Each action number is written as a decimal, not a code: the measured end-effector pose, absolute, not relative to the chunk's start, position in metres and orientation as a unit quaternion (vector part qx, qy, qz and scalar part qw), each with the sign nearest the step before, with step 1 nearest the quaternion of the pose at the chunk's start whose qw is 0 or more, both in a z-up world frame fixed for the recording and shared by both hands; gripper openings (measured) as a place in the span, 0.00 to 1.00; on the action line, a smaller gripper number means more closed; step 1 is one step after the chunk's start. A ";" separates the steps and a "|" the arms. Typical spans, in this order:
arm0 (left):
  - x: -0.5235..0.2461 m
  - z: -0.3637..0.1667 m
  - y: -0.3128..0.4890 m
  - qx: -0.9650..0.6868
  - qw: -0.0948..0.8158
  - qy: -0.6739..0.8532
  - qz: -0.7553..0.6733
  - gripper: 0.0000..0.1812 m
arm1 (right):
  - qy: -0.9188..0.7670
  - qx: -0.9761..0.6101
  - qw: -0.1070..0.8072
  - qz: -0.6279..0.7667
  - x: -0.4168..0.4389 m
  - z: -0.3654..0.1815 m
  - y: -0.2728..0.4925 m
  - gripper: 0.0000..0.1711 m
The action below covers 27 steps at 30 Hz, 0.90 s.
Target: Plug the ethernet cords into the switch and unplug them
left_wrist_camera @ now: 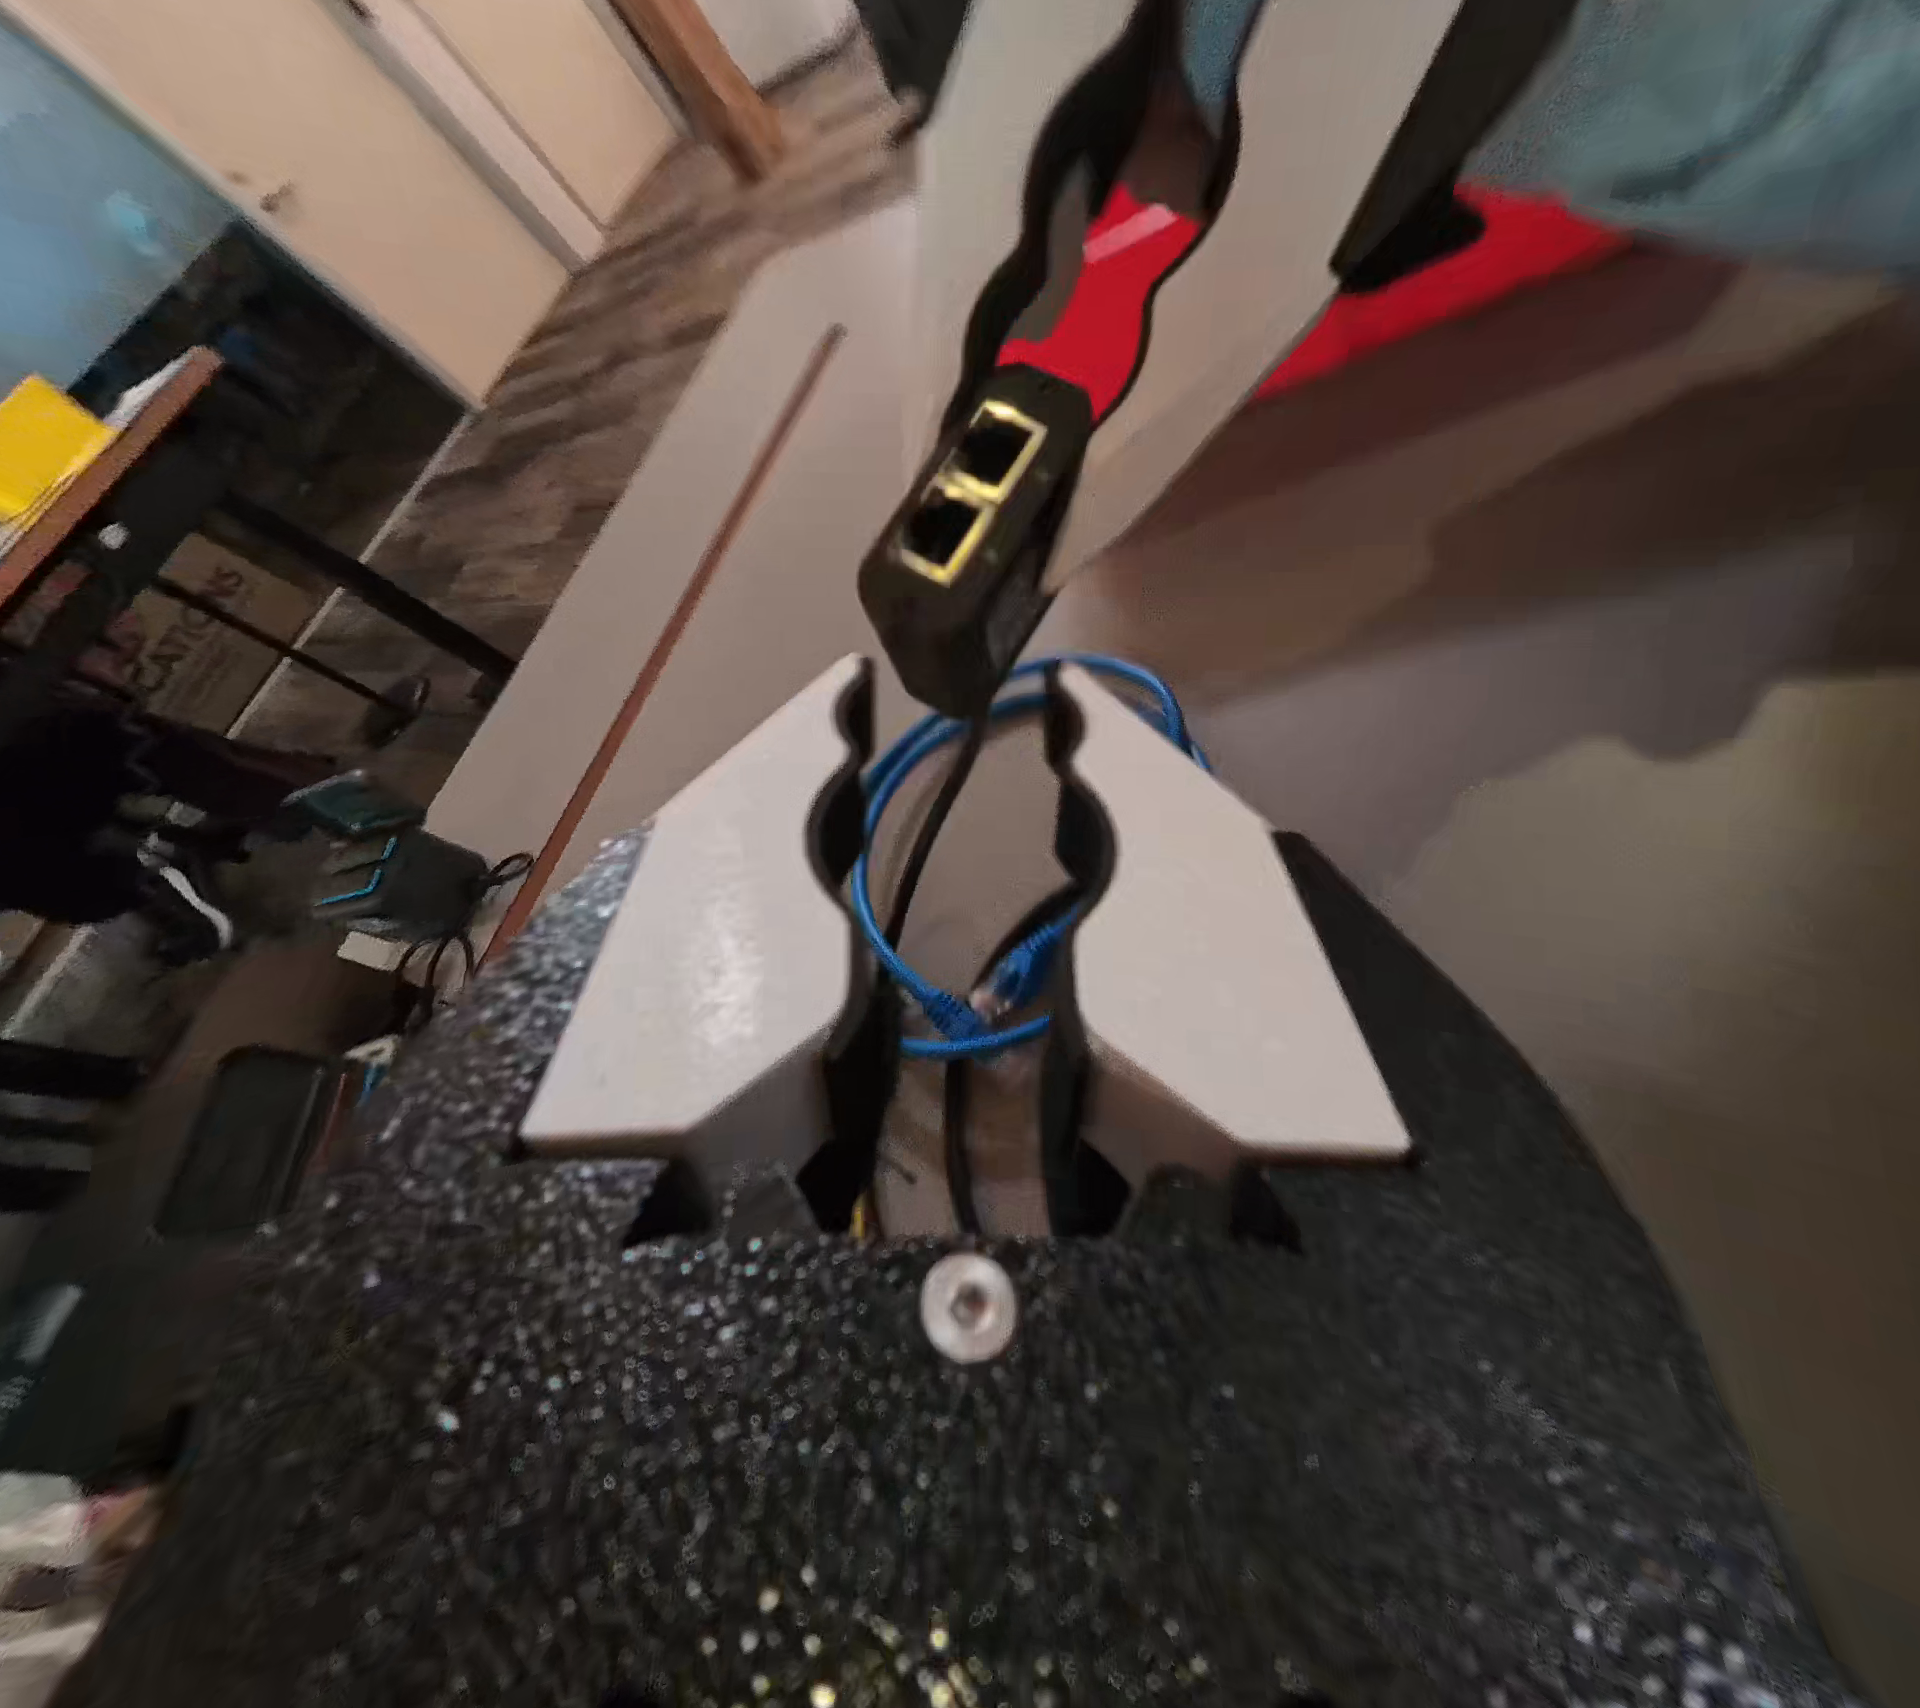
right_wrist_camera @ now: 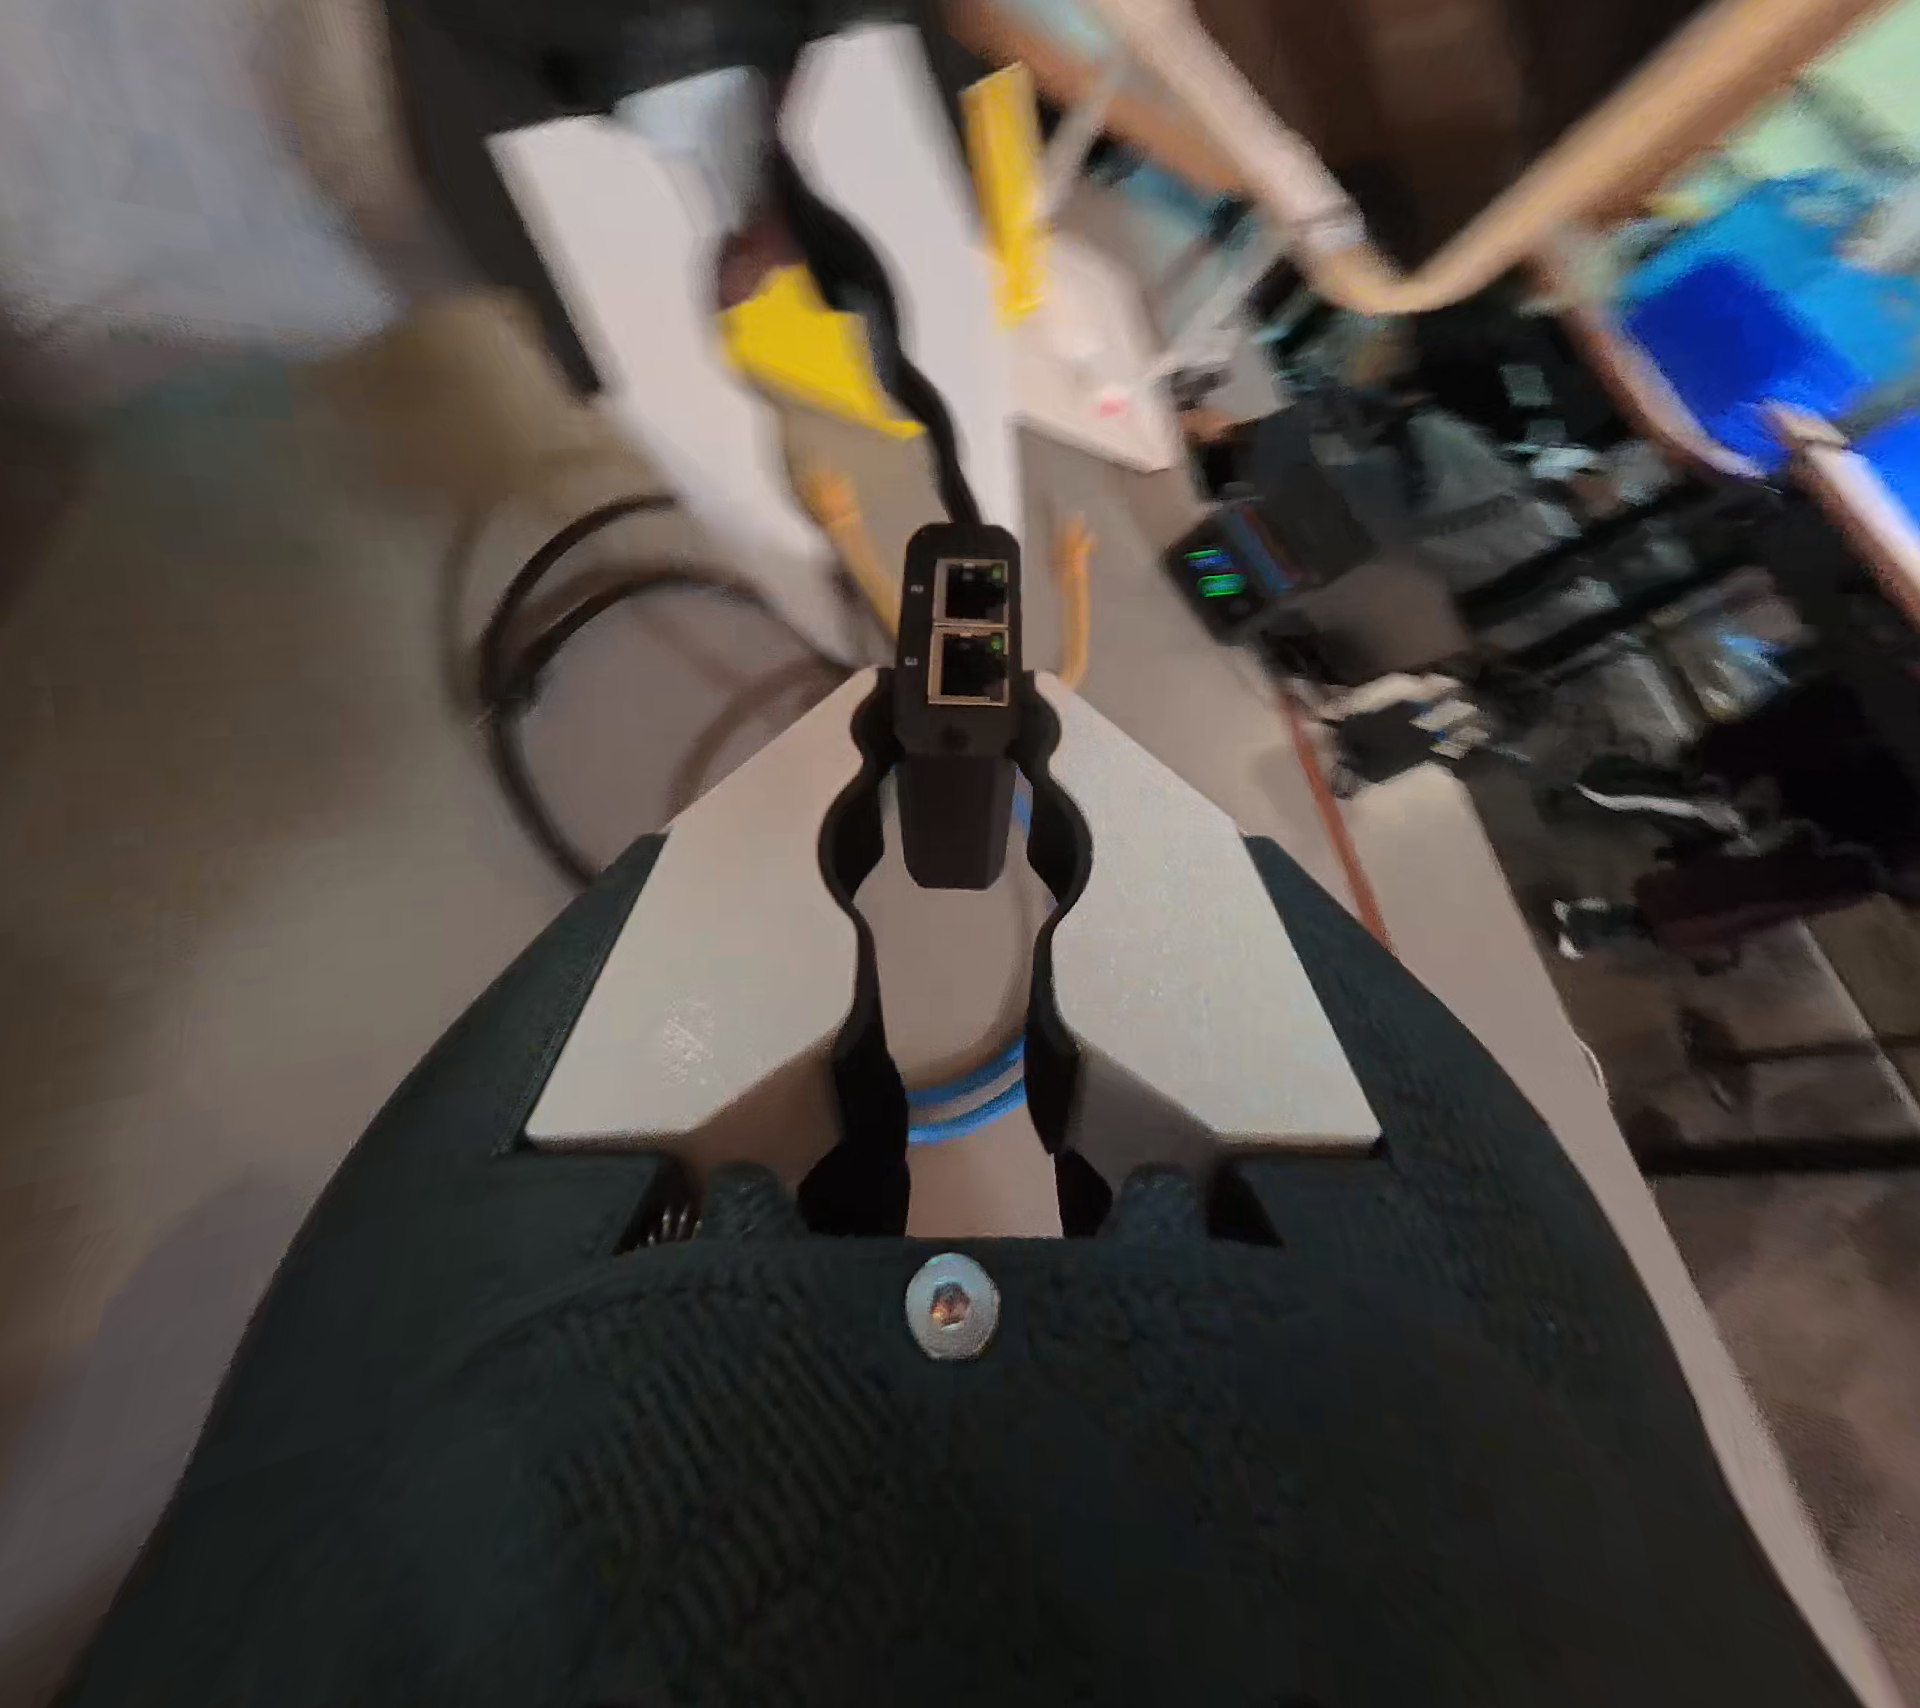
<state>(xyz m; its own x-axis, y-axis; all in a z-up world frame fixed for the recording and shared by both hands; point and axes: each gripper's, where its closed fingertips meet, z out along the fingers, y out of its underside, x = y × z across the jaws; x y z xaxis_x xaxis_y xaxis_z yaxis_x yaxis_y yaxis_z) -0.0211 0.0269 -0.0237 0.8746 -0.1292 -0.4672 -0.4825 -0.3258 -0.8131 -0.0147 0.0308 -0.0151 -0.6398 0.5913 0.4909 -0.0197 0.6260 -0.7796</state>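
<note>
The black switch (right_wrist_camera: 961, 619), with two empty ports facing me, is clamped between my right gripper's (right_wrist_camera: 961, 687) fingers. In the left wrist view the right gripper (left_wrist_camera: 1023, 505) comes down from the top, holding the switch (left_wrist_camera: 966, 515) just above my left gripper (left_wrist_camera: 961, 682). The left gripper's jaws stand apart. The switch's thin black cable (left_wrist_camera: 925, 827) runs through the gap, and I cannot tell if it touches them. A blue ethernet cord (left_wrist_camera: 883, 827) lies coiled on the table below and also shows in the right wrist view (right_wrist_camera: 966, 1108). An orange cord (right_wrist_camera: 1075, 609) lies beyond the switch.
The pale table (left_wrist_camera: 1558, 879) has its edge at the left (left_wrist_camera: 675, 640), with floor clutter and a desk beyond. A red thing (left_wrist_camera: 1382, 308) lies behind the right gripper. A coil of black cable (right_wrist_camera: 520, 619) lies left of the switch. A device with green lights (right_wrist_camera: 1216, 583) is at the right.
</note>
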 end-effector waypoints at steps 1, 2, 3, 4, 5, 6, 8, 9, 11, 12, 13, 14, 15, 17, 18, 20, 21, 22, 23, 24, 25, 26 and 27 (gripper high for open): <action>-0.026 -0.015 0.026 -0.786 0.578 0.159 0.150 0.26 | -0.794 -0.193 0.402 0.413 -0.019 -0.007 0.038 0.12; -0.030 -0.007 0.024 -0.774 0.604 0.129 0.136 0.31 | -0.772 -0.211 0.414 0.434 -0.024 0.003 0.045 0.12; -0.036 -0.002 0.022 -0.763 0.625 0.102 0.126 0.33 | -0.752 -0.223 0.424 0.452 -0.027 0.014 0.052 0.12; -0.040 0.002 0.020 -0.754 0.641 0.084 0.118 0.34 | -0.735 -0.231 0.433 0.466 -0.029 0.025 0.058 0.12; -0.043 0.003 0.018 -0.747 0.651 0.074 0.108 0.35 | -0.722 -0.234 0.444 0.477 -0.031 0.039 0.064 0.12; -0.047 0.003 0.017 -0.744 0.657 0.061 0.106 0.35 | -0.711 -0.232 0.455 0.483 -0.032 0.054 0.069 0.12; -0.057 0.002 0.015 -0.737 0.667 0.036 0.108 0.37 | -0.696 -0.223 0.482 0.483 -0.035 0.089 0.079 0.12; -0.060 0.000 0.014 -0.735 0.669 0.028 0.106 0.36 | -0.691 -0.217 0.496 0.479 -0.036 0.108 0.084 0.12; -0.070 -0.003 0.014 -0.734 0.669 0.001 0.114 0.34 | -0.683 -0.204 0.517 0.474 -0.038 0.143 0.090 0.12; -0.077 -0.004 0.013 -0.733 0.670 -0.017 0.120 0.32 | -0.680 -0.197 0.523 0.474 -0.039 0.159 0.092 0.12; -0.083 -0.003 0.013 -0.730 0.672 -0.034 0.121 0.31 | -0.679 -0.190 0.529 0.472 -0.039 0.173 0.093 0.13; -0.087 -0.002 0.014 -0.725 0.677 -0.045 0.115 0.31 | -0.678 -0.184 0.537 0.466 -0.040 0.185 0.095 0.12; -0.089 -0.002 0.016 -0.721 0.683 -0.056 0.103 0.30 | -0.677 -0.181 0.546 0.459 -0.041 0.195 0.096 0.12; -0.090 -0.001 0.023 -0.720 0.686 -0.068 0.075 0.28 | -0.678 -0.177 0.557 0.446 -0.043 0.209 0.098 0.12; -0.094 -0.002 0.027 -0.722 0.683 -0.073 0.079 0.28 | -0.680 -0.174 0.561 0.439 -0.044 0.212 0.098 0.12; -0.102 -0.004 0.035 -0.729 0.674 -0.078 0.092 0.28 | -0.681 -0.171 0.568 0.429 -0.046 0.215 0.098 0.12; -0.104 -0.004 0.039 -0.732 0.671 -0.075 0.090 0.28 | -0.681 -0.171 0.570 0.427 -0.046 0.215 0.098 0.12; -0.104 -0.003 0.044 -0.734 0.670 -0.071 0.086 0.28 | -0.681 -0.170 0.569 0.427 -0.046 0.214 0.097 0.13; -0.103 0.000 0.049 -0.733 0.673 -0.061 0.080 0.28 | -0.681 -0.170 0.569 0.429 -0.045 0.213 0.096 0.12; -0.101 0.002 0.054 -0.731 0.676 -0.050 0.074 0.28 | -0.680 -0.170 0.568 0.431 -0.044 0.211 0.095 0.12; -0.103 0.003 0.058 -0.732 0.676 -0.051 0.074 0.28 | -0.679 -0.171 0.568 0.432 -0.044 0.209 0.095 0.12; -0.105 0.004 0.063 -0.733 0.674 -0.053 0.070 0.28 | -0.678 -0.172 0.567 0.435 -0.043 0.208 0.094 0.12; -0.110 0.002 0.069 -0.738 0.669 -0.060 0.064 0.29 | -0.678 -0.171 0.562 0.442 -0.042 0.207 0.093 0.12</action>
<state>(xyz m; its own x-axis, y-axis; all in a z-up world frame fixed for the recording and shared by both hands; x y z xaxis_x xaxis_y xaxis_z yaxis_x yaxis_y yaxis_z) -0.1099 0.0690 0.0025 0.9845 0.1747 -0.0140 0.0032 -0.0981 -0.9952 -0.0422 0.0927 0.2066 -0.3098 0.7289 0.6105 -0.2646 0.5506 -0.7917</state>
